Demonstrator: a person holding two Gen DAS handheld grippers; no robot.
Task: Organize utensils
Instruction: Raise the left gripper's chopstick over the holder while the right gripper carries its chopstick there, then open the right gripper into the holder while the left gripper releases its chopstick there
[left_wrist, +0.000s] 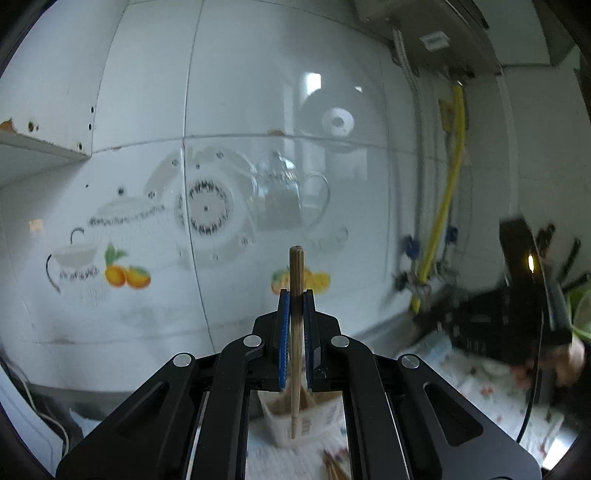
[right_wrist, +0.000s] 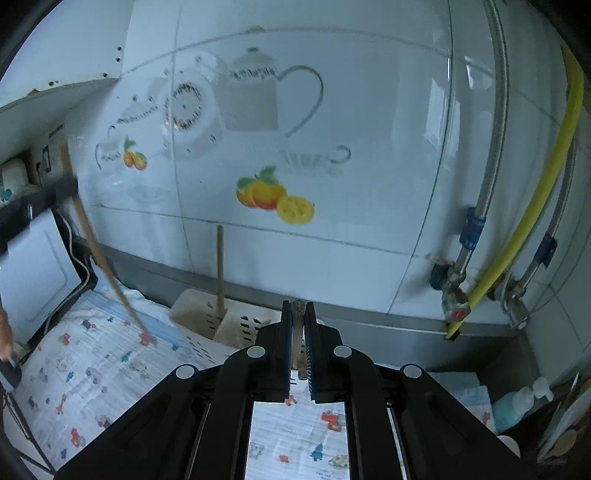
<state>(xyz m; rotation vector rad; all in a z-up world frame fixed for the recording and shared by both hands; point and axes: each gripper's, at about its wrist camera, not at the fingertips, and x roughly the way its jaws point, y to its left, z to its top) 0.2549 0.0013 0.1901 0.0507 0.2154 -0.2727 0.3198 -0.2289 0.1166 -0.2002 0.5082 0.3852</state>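
My left gripper is shut on a wooden chopstick, held upright, its lower end over a white slotted utensil basket. My right gripper is shut on another wooden chopstick, held upright. In the right wrist view the basket lies against the wall with one chopstick standing in it. The left gripper's chopstick shows slanted at the left, its tip near the cloth. More chopsticks lie on the cloth at the bottom of the left wrist view.
A patterned cloth covers the counter. The tiled wall with fruit decals is close ahead. A yellow hose and metal pipes with valves are at the right. A white appliance is at the left. A blue bottle is at the lower right.
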